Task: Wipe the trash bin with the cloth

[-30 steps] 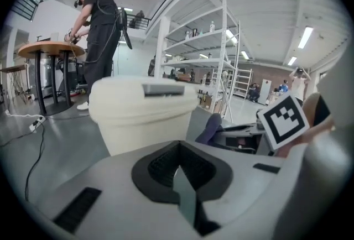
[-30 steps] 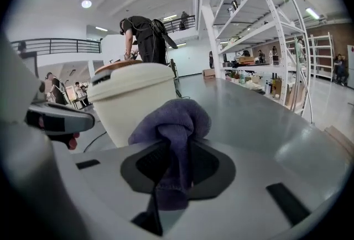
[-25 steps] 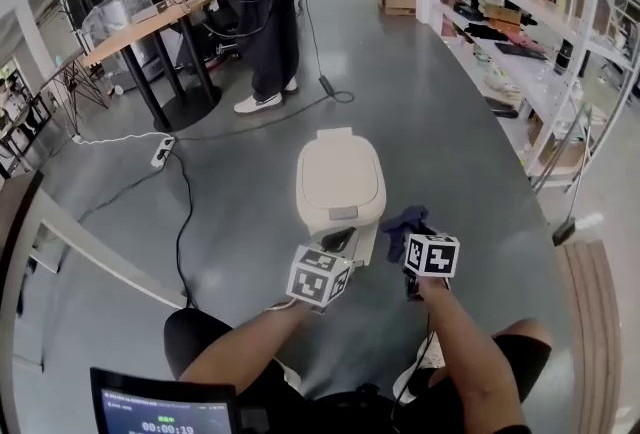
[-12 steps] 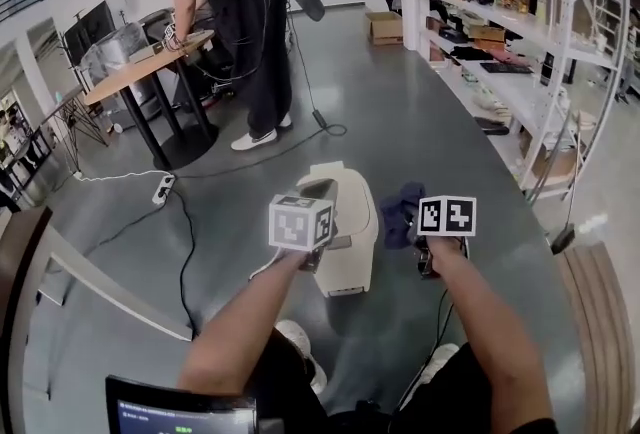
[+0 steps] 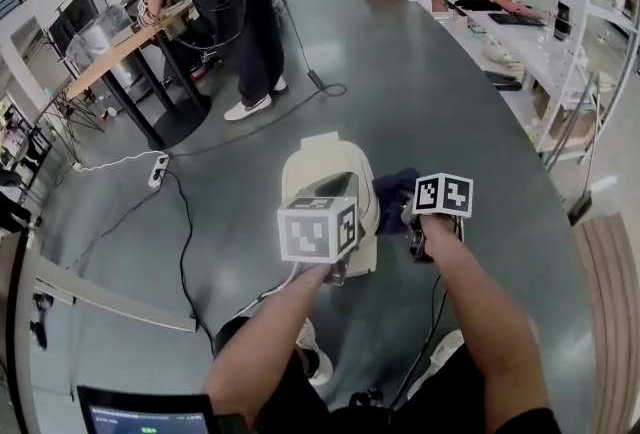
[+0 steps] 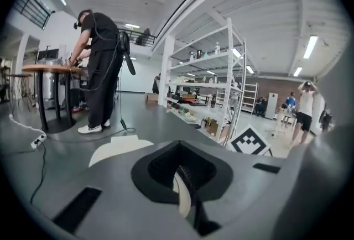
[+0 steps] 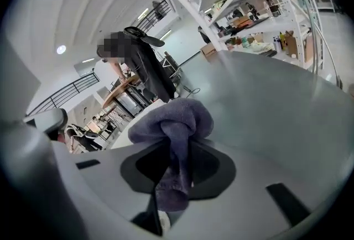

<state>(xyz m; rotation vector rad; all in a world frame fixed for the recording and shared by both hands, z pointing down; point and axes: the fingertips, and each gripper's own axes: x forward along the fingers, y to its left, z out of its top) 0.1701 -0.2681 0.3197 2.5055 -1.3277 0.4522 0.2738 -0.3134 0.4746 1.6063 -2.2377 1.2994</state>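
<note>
Right hand-held gripper [image 7: 170,200]: the jaws are pressed shut on the tail of the cloth, and the bunched end stands out past them.
Left hand-held gripper [image 6: 187,197]: the jaws are together with nothing between them. In the head view it hangs over the near front of the bin.
Cloth [image 7: 178,123]: dark blue-purple towelling, wadded into a loose knot. It is beside the right flank of the bin's lid; whether it touches cannot be told.
Cloth handling: it looks soft, limp and light. It will likely fold under pressure, so a grip low on the tail leaves the wad free as the wiping face.
Trash bin [image 5: 322,167]: a cream bin with its lid down, standing on the grey floor [image 5: 450,102] just ahead of both grippers.
Bin handling: the shell looks like smooth, hard plastic, probably light and hollow, so it is apt to slide or rock when rubbed. The empty gripper could steady it at the lid's front edge or rim.
Cable [image 5: 183,222]: runs along the floor to the left, apart from the bin.
Beyond: a person [image 5: 225,2] stands well behind, with shelving [image 5: 520,12] along the right.
</note>
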